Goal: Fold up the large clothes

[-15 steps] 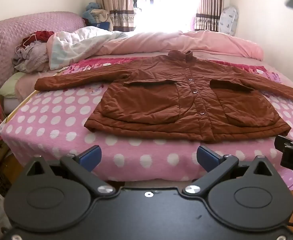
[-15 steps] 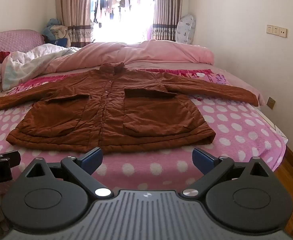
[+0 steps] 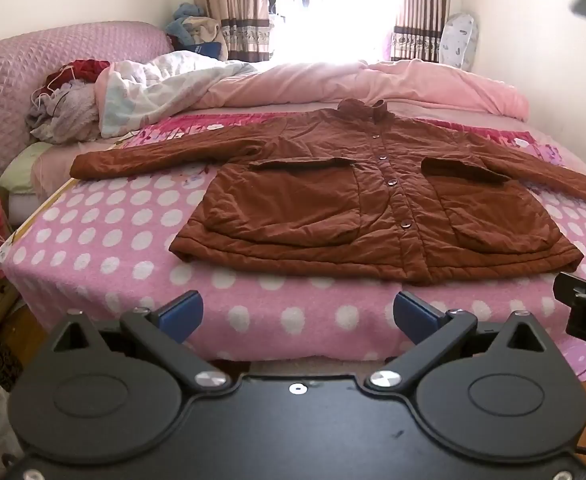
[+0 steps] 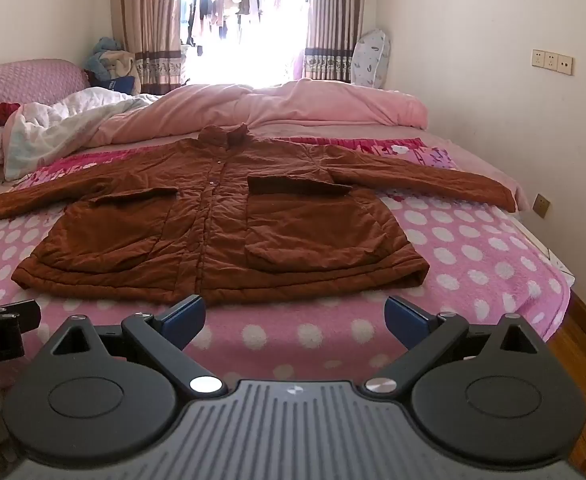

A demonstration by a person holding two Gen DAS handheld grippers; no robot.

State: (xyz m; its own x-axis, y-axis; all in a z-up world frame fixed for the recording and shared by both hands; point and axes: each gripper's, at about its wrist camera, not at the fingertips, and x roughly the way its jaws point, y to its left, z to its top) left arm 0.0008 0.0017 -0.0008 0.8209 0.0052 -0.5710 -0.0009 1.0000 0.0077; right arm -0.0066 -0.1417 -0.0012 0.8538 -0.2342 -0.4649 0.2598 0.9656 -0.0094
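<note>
A brown quilted coat (image 3: 373, 208) is lying face up and buttoned on a pink polka-dot blanket (image 3: 105, 236) covering the bed (image 4: 493, 240), its 2 sleeves stretching straight out to either side and its collar pointing toward the bright window (image 4: 245, 20). The coat's hem is sitting near the foot edge of the blanket, with 2 large patch pockets showing on the front, 1 on each side of the button line.

The left tool (image 3: 297, 316) is hovering just off the foot of the bed, short of the coat's hem, its blue-tipped fingers (image 3: 183, 314) spread wide and gripping nothing. The right tool (image 4: 295, 314) is hanging beside it, likewise short of the hem, its blue fingertips (image 4: 407, 316) also standing wide apart and empty.

Beyond the coat's collar, a rumpled pink duvet (image 4: 293, 108) is bunching across the bed. Off the coat's left sleeve as the onlooker faces the window, a pile of loose laundry (image 3: 65, 112) is resting against a quilted pink headboard (image 3: 53, 52). Striped curtains (image 4: 145, 24) are framing the window behind the duvet, and a row of wall sockets (image 4: 553, 62) is showing on the wall past the coat's other sleeve.
</note>
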